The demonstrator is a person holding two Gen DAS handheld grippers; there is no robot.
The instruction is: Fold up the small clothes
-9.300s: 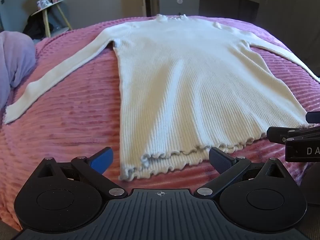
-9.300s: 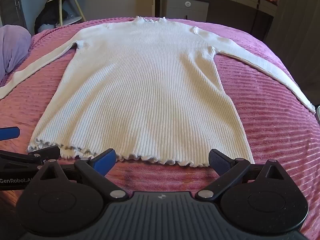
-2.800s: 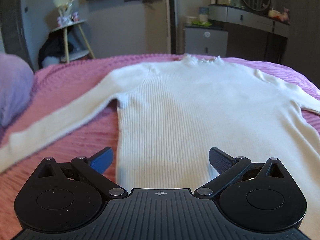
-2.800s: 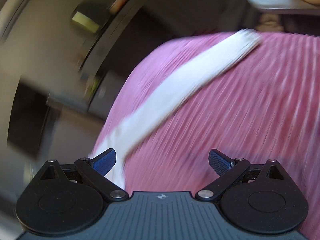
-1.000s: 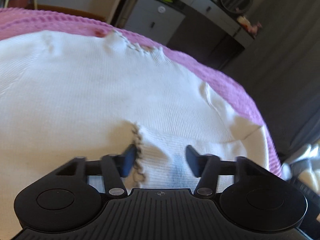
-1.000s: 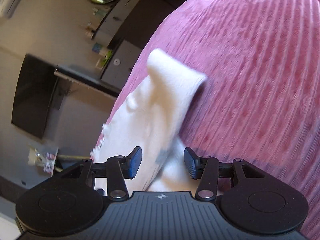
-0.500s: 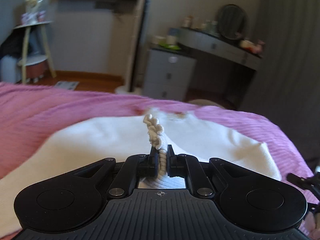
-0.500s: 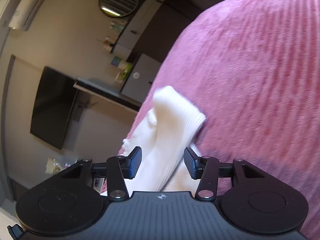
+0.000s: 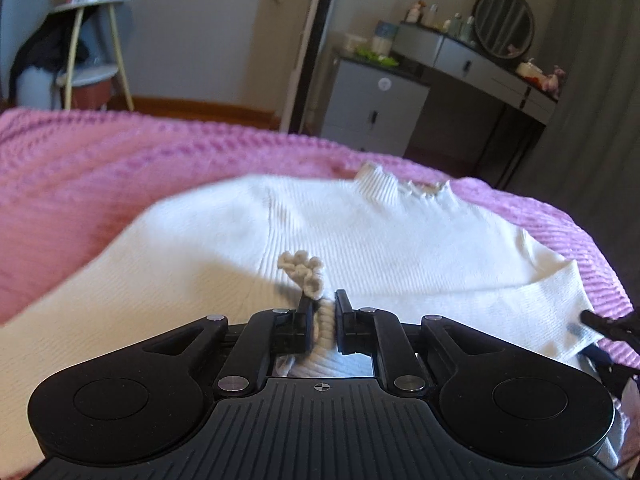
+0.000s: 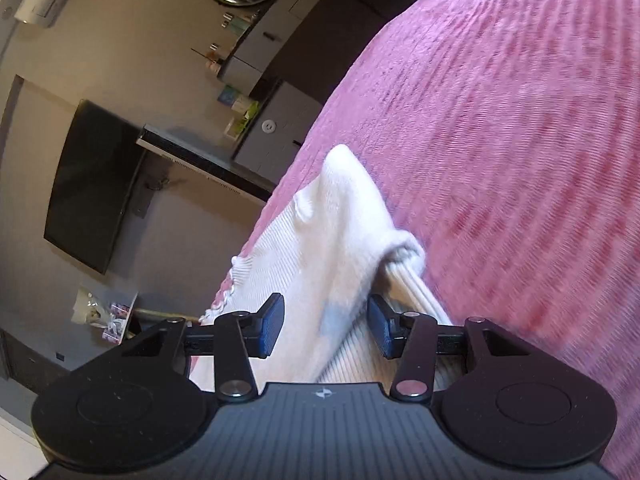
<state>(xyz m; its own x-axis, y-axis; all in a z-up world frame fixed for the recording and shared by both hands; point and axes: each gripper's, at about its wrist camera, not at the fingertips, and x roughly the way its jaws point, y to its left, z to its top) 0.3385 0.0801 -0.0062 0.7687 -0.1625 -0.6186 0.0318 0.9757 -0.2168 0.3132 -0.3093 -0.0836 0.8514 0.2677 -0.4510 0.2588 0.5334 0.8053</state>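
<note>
now we are pinching the frilled cuff (image 9: 305,273) in the left gripper (image 9: 322,322), clamped since a second ago, over the white sweater (image 9: 360,240) on the pink bedspread (image 9: 120,160); the right gripper (image 10: 326,330) is narrowing round, not yet gripping, the folded shoulder (image 10: 348,220).

Left gripper (image 9: 323,312) jaws pinch the white sweater's (image 9: 360,240) frilled cuff (image 9: 305,271).

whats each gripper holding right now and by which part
The left gripper is shut on the white sweater's ruffled cuff. The right gripper straddles the folded sleeve, its closing pads not yet gripping it.
</note>
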